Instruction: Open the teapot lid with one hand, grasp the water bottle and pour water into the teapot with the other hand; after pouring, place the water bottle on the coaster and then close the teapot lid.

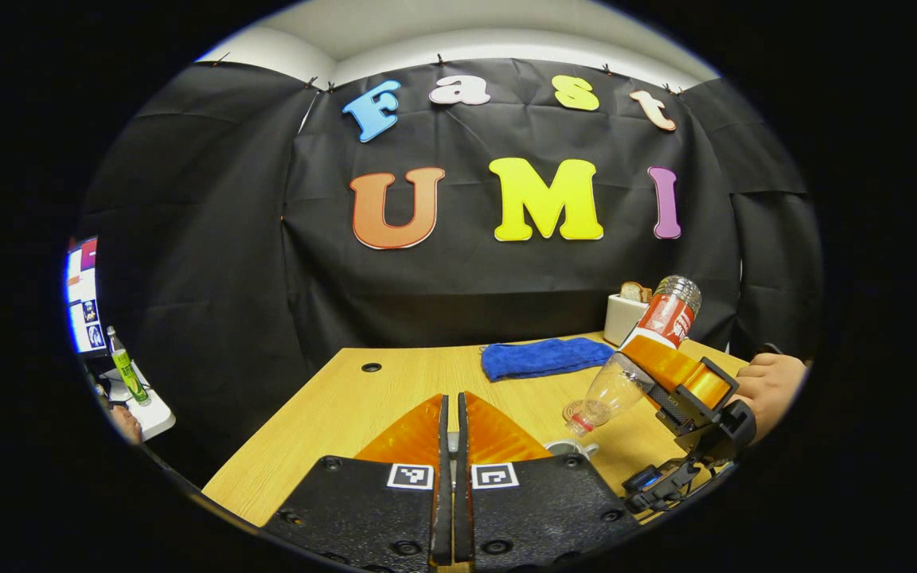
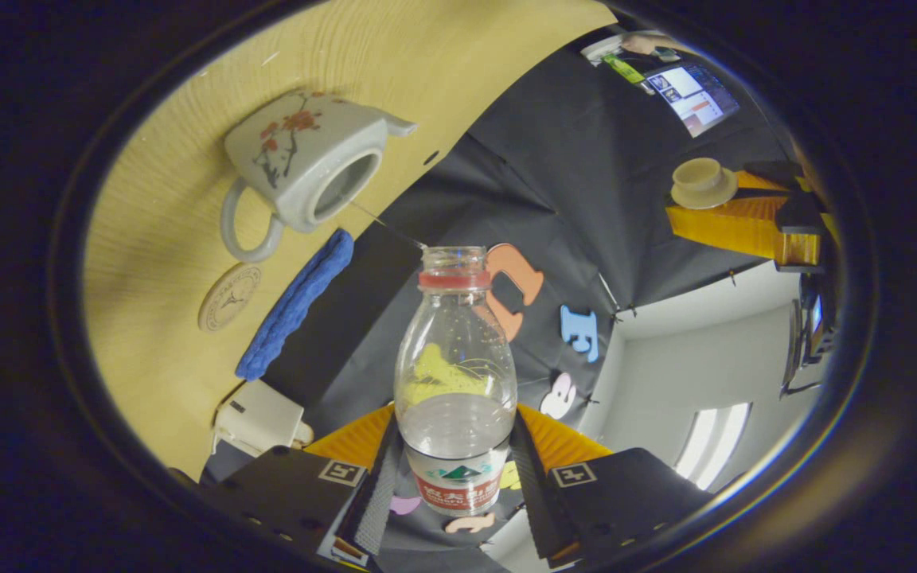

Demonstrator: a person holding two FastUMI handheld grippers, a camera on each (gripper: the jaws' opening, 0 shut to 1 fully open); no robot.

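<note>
Meanwhile the right gripper point(image 2: 454, 477) is clamping the water bottle point(image 2: 455, 374) at lower centre of the right gripper view, tipping a thin stream toward the open teapot point(image 2: 299, 163) at upper left on the worktop point(image 2: 148, 239). At upper right, the left gripper point(image 2: 737, 219) is pinching the teapot lid point(image 2: 701, 181), its fingers nearly together.

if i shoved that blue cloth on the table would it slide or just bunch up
Probably bunch up: the blue cloth looks soft and folded, lying flat on the wooden table. Likely light and floppy when lifted. It's not apt to roll or tip.
</note>
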